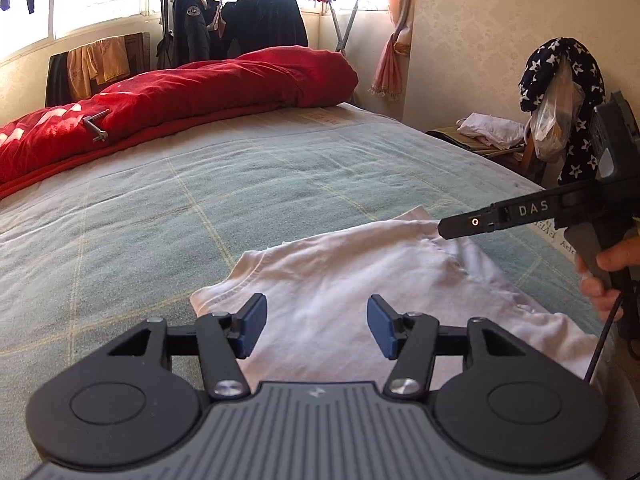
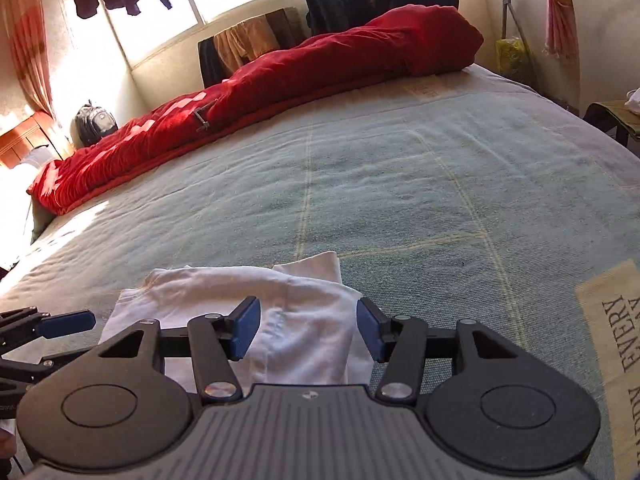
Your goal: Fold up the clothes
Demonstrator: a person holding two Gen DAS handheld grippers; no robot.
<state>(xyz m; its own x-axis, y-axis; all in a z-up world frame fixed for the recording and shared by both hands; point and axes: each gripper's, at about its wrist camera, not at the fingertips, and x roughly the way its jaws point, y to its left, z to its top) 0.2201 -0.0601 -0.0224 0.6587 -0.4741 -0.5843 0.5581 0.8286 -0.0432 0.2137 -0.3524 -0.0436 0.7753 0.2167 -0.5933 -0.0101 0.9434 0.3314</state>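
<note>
Green bedspread (image 1: pixel 168 200), white shirt (image 1: pixel 340 272) lying part-folded on it. Left gripper (image 1: pixel 316 326) and right gripper (image 2: pixel 308 330) above shirt, jaws apart, gripping nothing.

Left gripper (image 1: pixel 317 325): my jaws are apart, blue pads (image 1: pixel 253 326) facing each other, nothing clamped, tilted downward. Right gripper (image 2: pixel 308 330): same, jaws apart, nothing pinched, angled down. From the left wrist view, my right hand (image 1: pixel 612 270) wraps the right handle at frame edge.
</note>
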